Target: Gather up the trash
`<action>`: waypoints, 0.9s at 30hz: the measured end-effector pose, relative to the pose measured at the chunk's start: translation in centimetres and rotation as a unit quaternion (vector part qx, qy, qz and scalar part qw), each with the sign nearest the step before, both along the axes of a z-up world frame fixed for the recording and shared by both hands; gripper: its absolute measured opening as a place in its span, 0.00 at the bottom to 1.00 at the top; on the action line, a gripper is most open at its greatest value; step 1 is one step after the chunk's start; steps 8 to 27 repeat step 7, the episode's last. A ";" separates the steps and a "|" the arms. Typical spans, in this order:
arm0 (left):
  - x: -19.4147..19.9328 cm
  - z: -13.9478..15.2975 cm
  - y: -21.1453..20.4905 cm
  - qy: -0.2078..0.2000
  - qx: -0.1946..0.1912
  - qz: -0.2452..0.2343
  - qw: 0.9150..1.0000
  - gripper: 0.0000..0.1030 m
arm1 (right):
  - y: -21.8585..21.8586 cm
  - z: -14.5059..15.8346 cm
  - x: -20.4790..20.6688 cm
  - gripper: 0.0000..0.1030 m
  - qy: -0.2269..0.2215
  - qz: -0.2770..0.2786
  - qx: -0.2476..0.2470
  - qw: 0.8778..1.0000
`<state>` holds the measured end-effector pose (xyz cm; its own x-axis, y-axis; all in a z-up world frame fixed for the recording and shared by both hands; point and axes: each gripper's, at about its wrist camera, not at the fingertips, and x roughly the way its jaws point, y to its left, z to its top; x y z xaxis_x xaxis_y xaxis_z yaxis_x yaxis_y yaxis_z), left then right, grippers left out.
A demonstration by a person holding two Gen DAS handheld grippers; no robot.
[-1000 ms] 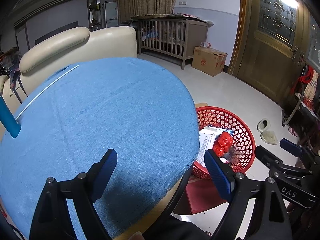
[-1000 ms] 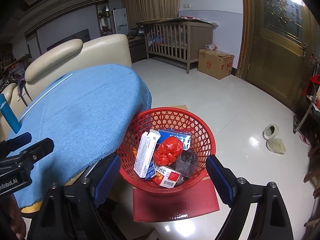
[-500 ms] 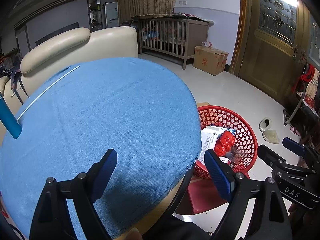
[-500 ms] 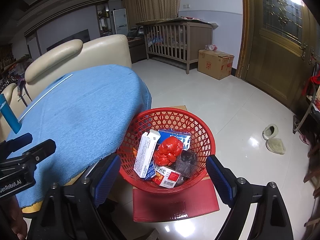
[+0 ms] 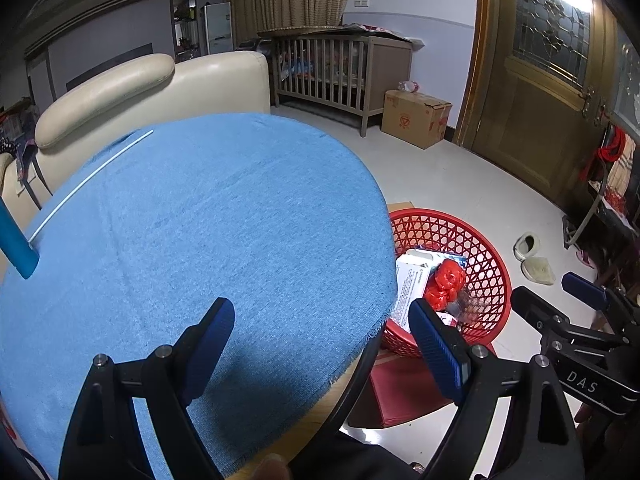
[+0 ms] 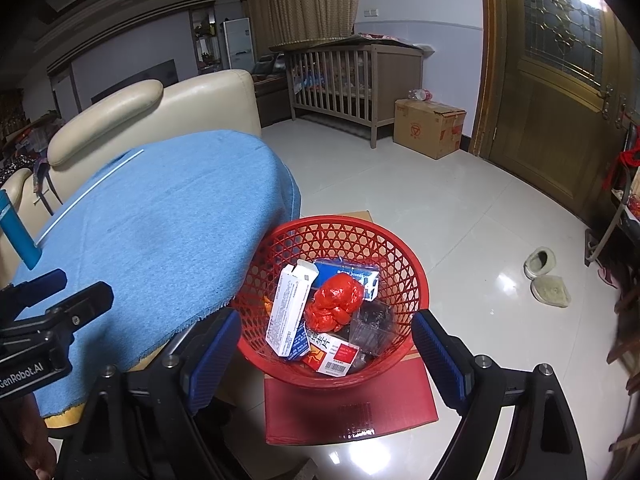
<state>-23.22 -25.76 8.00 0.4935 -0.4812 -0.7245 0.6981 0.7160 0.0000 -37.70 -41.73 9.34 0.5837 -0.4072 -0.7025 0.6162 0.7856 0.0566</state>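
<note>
Both grippers are hanging released and empty. The right gripper (image 6: 326, 344) is hovering directly above the red mesh basket (image 6: 416, 280), already holding cartons and a crumpled red wrapper (image 6: 336, 300). Risk: the basket, perched on a red box (image 6: 352, 408), tipping if knocked.

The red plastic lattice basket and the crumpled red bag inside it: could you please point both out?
Red plastic lattice basket (image 6: 362, 227), right wrist view, far rim.
Crumpled red bag (image 6: 336, 300), right wrist view, middle of the bag.
</note>
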 end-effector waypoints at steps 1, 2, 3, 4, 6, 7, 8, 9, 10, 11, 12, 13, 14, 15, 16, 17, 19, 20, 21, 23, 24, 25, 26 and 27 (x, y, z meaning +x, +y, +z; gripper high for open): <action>0.0 0.0 0.0 -0.001 0.000 -0.004 1.000 0.86 | 0.0 0.0 0.0 0.86 0.000 0.000 0.000 1.000; -0.1 0.0 -0.1 -0.001 -0.001 -0.005 1.000 0.86 | -0.1 -0.1 0.0 0.86 0.001 0.000 0.001 1.000; -0.1 0.0 0.0 -0.001 -0.003 -0.007 1.000 0.86 | 0.0 -0.1 0.0 0.86 0.001 0.000 0.001 1.000; -0.2 0.1 0.0 -0.003 -0.005 -0.010 1.000 0.86 | 0.0 -0.1 0.0 0.86 0.001 0.000 0.001 1.000; -0.3 0.1 0.0 -0.008 -0.006 -0.010 1.000 0.86 | 0.0 -0.2 0.0 0.86 0.002 -0.001 0.002 1.000; -0.4 0.1 0.0 -0.010 -0.005 -0.009 1.000 0.86 | 0.0 -0.3 0.0 0.86 0.002 -0.001 0.002 1.000; -0.4 0.1 0.0 -0.010 -0.005 -0.009 1.000 0.86 | 0.0 -0.3 0.0 0.86 0.002 -0.001 0.002 1.000; -0.4 0.1 0.0 -0.010 -0.005 -0.009 1.000 0.86 | 0.0 -0.3 0.0 0.86 0.002 -0.001 0.002 1.000; -0.4 0.1 0.0 -0.010 -0.005 -0.009 1.000 0.86 | 0.0 -0.3 0.0 0.86 0.002 -0.001 0.002 1.000; -0.4 0.1 0.0 -0.010 -0.005 -0.009 1.000 0.86 | 0.0 -0.3 0.0 0.86 0.002 -0.001 0.002 1.000; -0.4 0.1 0.0 -0.010 -0.005 -0.009 1.000 0.86 | 0.0 -0.3 0.0 0.86 0.002 -0.001 0.002 1.000; -0.4 0.1 0.0 -0.010 -0.005 -0.009 1.000 0.86 | 0.0 -0.3 0.0 0.86 0.002 -0.001 0.002 1.000; -0.4 0.1 0.0 -0.010 -0.005 -0.009 1.000 0.86 | 0.0 -0.3 0.0 0.86 0.002 -0.001 0.002 1.000; -0.4 0.1 0.0 -0.010 -0.005 -0.009 1.000 0.86 | 0.0 -0.3 0.0 0.86 0.002 -0.001 0.002 1.000; -0.4 0.1 0.0 -0.010 -0.005 -0.009 1.000 0.86 | 0.0 -0.3 0.0 0.86 0.002 -0.001 0.002 1.000; -0.4 0.1 0.0 -0.010 -0.005 -0.009 1.000 0.86 | 0.0 -0.3 0.0 0.86 0.002 -0.001 0.002 1.000; -0.4 0.1 0.0 -0.010 -0.005 -0.009 1.000 0.86 | 0.0 -0.3 0.0 0.86 0.002 -0.001 0.002 1.000; -0.4 0.1 0.0 -0.010 -0.005 -0.009 1.000 0.86 | 0.0 -0.3 0.0 0.86 0.002 -0.001 0.002 1.000; -0.4 0.1 0.0 -0.010 -0.005 -0.009 1.000 0.86 | 0.0 -0.3 0.0 0.86 0.002 -0.001 0.002 1.000; -0.4 0.1 0.0 -0.010 -0.005 -0.009 1.000 0.86 | 0.0 -0.3 0.0 0.86 0.002 -0.001 0.002 1.000; -0.4 0.1 0.0 -0.010 -0.005 -0.009 1.000 0.86 | 0.0 -0.3 0.0 0.86 0.002 -0.001 0.002 1.000; -0.4 0.1 0.0 -0.010 -0.005 -0.009 1.000 0.86 | 0.0 -0.3 0.0 0.86 0.002 -0.001 0.002 1.000; -0.4 0.1 0.0 -0.010 -0.005 -0.009 1.000 0.86 | 0.0 -0.3 0.0 0.86 0.002 -0.001 0.002 1.000; -0.4 0.1 0.0 -0.010 -0.005 -0.009 1.000 0.86 | 0.0 -0.3 0.0 0.86 0.002 -0.001 0.002 1.000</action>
